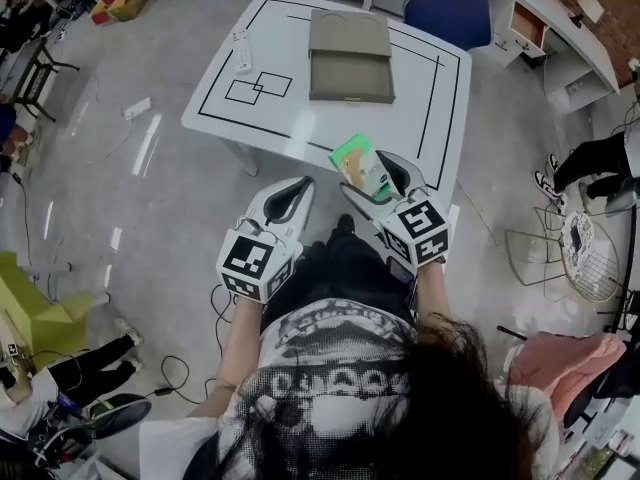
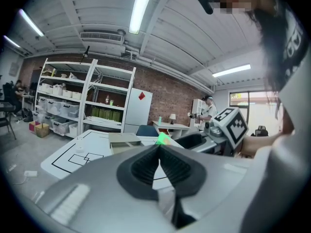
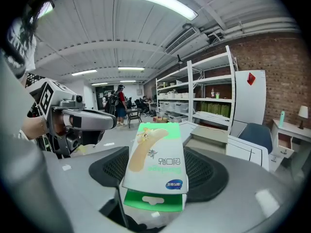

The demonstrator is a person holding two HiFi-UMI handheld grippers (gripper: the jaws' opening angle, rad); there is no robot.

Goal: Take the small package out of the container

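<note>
My right gripper (image 1: 368, 182) is shut on a small green and white package (image 1: 357, 166), held above the near edge of the white table (image 1: 300, 128). The right gripper view shows the same package (image 3: 157, 168) flat between the dark pads, printed with a bandage picture. The container, a flat beige box (image 1: 349, 57) with its lid folded back, sits at the table's far middle. Left of the right one, off the table's near side, my left gripper (image 1: 291, 194) is shut with nothing in it; its pads (image 2: 146, 169) meet.
Black tape lines and a small white object (image 1: 241, 50) lie on the table's left part. A blue chair (image 1: 448, 10) stands behind the table. Cables run over the floor at the left. A wire basket (image 1: 588, 255) and seated people are at the right.
</note>
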